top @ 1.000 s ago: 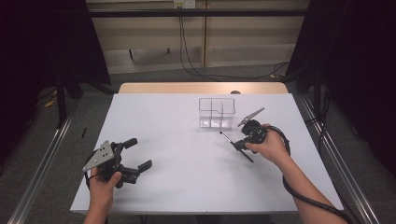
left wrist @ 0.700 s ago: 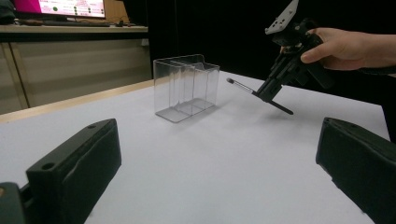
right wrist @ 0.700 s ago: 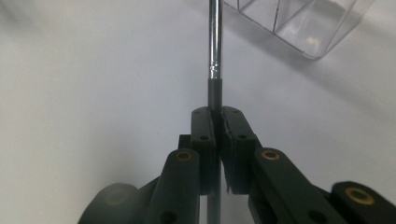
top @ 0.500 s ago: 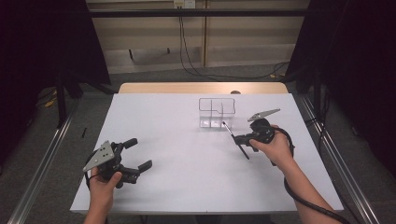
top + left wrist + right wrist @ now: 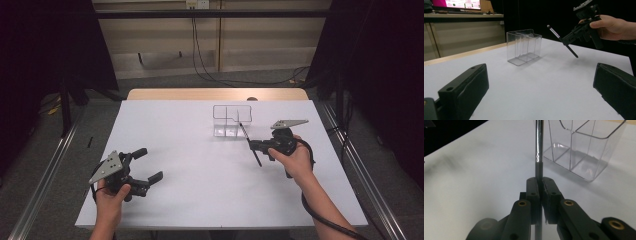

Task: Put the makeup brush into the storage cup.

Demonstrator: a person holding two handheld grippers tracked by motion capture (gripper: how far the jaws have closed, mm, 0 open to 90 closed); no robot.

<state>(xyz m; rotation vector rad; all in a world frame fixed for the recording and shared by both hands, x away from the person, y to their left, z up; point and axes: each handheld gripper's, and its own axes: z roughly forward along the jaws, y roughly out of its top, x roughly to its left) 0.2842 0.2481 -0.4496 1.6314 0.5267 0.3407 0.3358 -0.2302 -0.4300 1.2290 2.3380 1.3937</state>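
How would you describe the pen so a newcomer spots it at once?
Start at the white table, then find the clear divided organizer toward its far side. Beside it, the right gripper pinches a thin dark pen, tilted and lifted clear of the tabletop.

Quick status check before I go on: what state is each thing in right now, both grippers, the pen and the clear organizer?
Left gripper: open, empty, low over the table.
Right gripper: shut on the pen, raised off the table.
Pen: clamped mid-shaft, tilted, in the air beside the organizer.
Clear organizer: upright on the table, compartments empty.
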